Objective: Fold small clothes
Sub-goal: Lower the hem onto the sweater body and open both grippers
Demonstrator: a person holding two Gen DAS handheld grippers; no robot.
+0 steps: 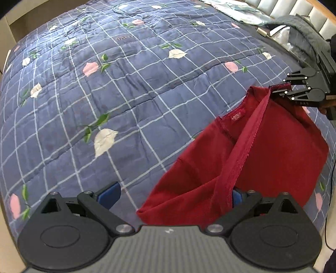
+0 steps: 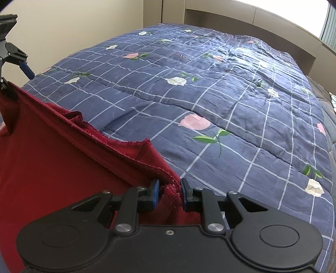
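Observation:
A small dark red garment (image 1: 262, 151) hangs above the bed, stretched between my two grippers. My left gripper (image 1: 174, 195) is wide open; the cloth's hem drapes over its right finger (image 1: 238, 196) and its left finger (image 1: 109, 194) is free. My right gripper (image 2: 168, 189) is shut on a bunched corner of the red garment (image 2: 63, 168). It shows in the left wrist view (image 1: 283, 89) at the far right, pinching the garment's top edge. The left gripper shows in the right wrist view (image 2: 14, 69) at the far left, open, with cloth hooked on its lower finger.
A navy quilt (image 1: 126, 94) with white grid lines and pink and white flowers covers the bed. Dark clothing and a light patterned cloth (image 1: 294, 25) lie at the bed's far right by a padded headboard. Beige walls and a bed frame (image 2: 231, 19) stand beyond.

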